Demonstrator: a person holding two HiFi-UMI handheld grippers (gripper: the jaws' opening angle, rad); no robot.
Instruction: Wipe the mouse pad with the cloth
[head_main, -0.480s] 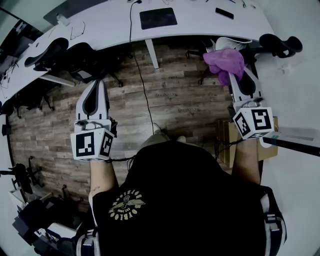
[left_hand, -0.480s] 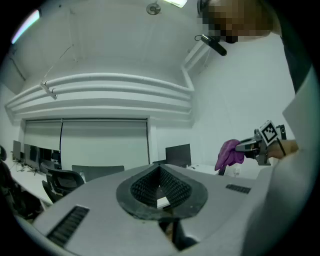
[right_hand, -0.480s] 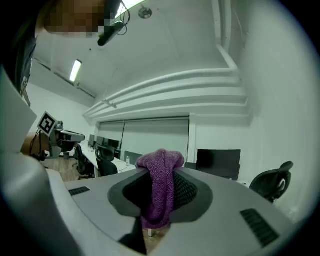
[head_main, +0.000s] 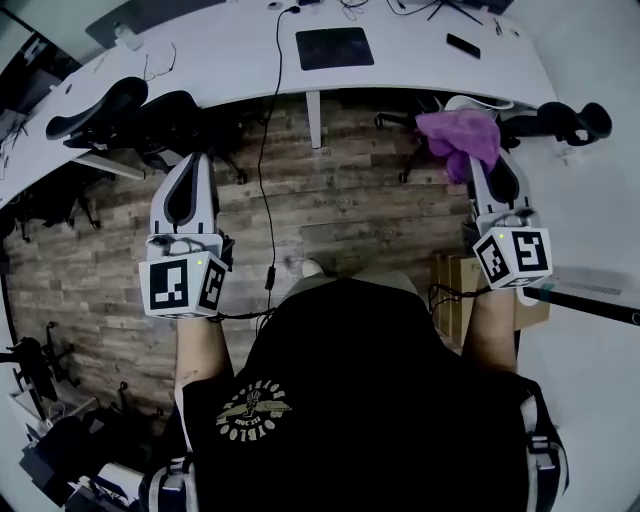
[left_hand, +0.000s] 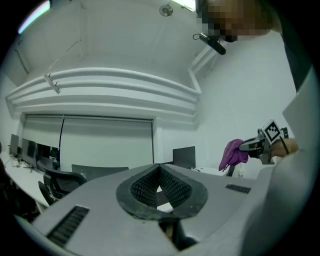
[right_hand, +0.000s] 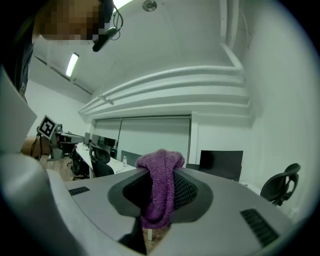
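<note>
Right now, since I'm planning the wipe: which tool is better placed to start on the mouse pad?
Right. The right tool is shut on the purple cloth; the left tool is shut on nothing. The mouse pad lies on the desk ahead, about midway between them.

Mouse pad, maybe phone, on desk

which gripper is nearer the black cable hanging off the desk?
Left. The left gripper sits just left of the cable; right gripper, clamping the purple cloth, is far to its right.
</note>
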